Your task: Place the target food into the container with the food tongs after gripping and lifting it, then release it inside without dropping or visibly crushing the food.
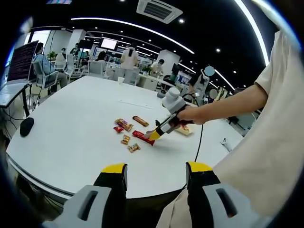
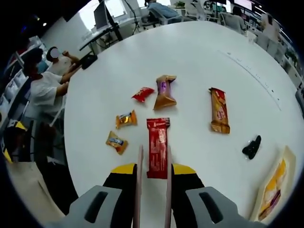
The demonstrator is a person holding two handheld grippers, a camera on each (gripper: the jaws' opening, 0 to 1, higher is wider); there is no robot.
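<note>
A long red snack packet lies flat on the white table. My right gripper holds a pair of pale food tongs, whose two blades flank the packet's near end. Whether they press it, I cannot tell. In the left gripper view a hand holds that same right gripper down at the red packet. A pale flat container with yellow print lies at the right. My left gripper stands open over the table's near edge with nothing between its jaws.
Around the red packet lie an orange bar, a purple-and-orange pack, a small red pack and two small orange candies. A black clip sits right. A black mouse rests far left. People sit at desks behind.
</note>
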